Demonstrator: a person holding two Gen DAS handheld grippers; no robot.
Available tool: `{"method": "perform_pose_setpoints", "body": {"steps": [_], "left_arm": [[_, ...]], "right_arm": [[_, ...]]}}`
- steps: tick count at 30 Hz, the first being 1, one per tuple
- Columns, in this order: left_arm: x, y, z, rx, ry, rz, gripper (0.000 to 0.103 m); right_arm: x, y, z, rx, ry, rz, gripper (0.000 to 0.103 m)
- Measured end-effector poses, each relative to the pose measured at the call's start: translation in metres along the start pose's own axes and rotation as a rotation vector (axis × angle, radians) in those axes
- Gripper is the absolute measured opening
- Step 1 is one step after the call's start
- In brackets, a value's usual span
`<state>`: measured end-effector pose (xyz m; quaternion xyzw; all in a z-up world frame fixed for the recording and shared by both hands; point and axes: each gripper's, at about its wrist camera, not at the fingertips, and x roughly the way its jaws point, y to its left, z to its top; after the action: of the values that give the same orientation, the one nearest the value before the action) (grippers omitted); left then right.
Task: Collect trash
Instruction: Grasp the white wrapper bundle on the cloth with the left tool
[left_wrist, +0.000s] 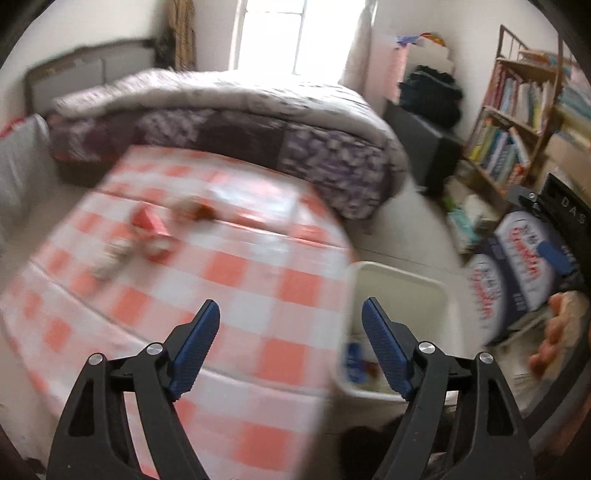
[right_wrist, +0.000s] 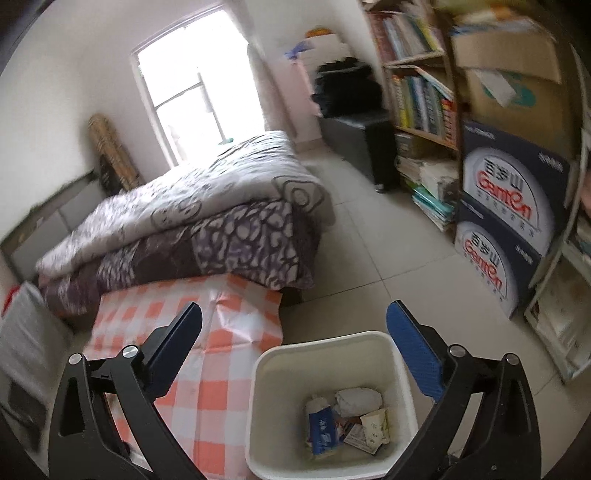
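The left gripper (left_wrist: 291, 314) is hovering over the checkered table (left_wrist: 258, 280), jaws gaping wide and holding nothing. Blurred red and pale wrappers (left_wrist: 147, 232) are lying on the cloth toward 10 o'clock. The right gripper (right_wrist: 295, 321) is hanging above the white bin (right_wrist: 258, 406), jaws spread and empty; at 6 o'clock, crumpled trash (right_wrist: 347, 417) is sitting inside it.

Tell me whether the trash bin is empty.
Not empty: the white bin holds a blue wrapper and crumpled paper at the bottom.
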<state>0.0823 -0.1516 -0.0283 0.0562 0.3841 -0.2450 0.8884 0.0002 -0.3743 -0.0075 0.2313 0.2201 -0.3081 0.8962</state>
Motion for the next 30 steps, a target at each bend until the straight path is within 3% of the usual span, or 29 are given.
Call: {"method": "perform_pose_setpoints", "body": {"steps": [4,6,10,14,18,22,25,27,30], "left_arm": [[-0.011,0.048,-0.009,0.014,-0.042,0.141,0.082],[-0.011,0.072,-0.015,-0.02,-0.038,0.176,0.082],[-0.009,0.111,-0.02,-0.1,0.002,0.207,0.082],[-0.005,0.133,-0.025,-0.114,0.042,0.229,0.082],[0.013,0.161,-0.039,-0.145,0.146,0.24,0.082],[0.033,0.188,-0.05,-0.156,0.218,0.264,0.082],[0.047,0.217,-0.049,-0.213,0.246,0.275,0.082],[0.056,0.234,-0.041,-0.243,0.236,0.273,0.082],[0.077,0.248,-0.021,-0.232,0.22,0.268,0.082]], "right_arm": [[-0.003,0.04,-0.015,-0.131,-0.008,0.037,0.096],[-0.004,0.063,-0.024,-0.211,0.002,0.067,0.096],[-0.007,0.102,-0.035,-0.313,0.066,0.132,0.096],[-0.007,0.148,-0.041,-0.384,0.151,0.213,0.096],[0.002,0.183,-0.052,-0.449,0.202,0.261,0.096],[0.024,0.191,-0.074,-0.498,0.251,0.271,0.096],[0.051,0.187,-0.09,-0.502,0.343,0.247,0.096],[0.061,0.186,-0.089,-0.468,0.399,0.266,0.096],[0.064,0.187,-0.081,-0.428,0.408,0.294,0.096]]}}
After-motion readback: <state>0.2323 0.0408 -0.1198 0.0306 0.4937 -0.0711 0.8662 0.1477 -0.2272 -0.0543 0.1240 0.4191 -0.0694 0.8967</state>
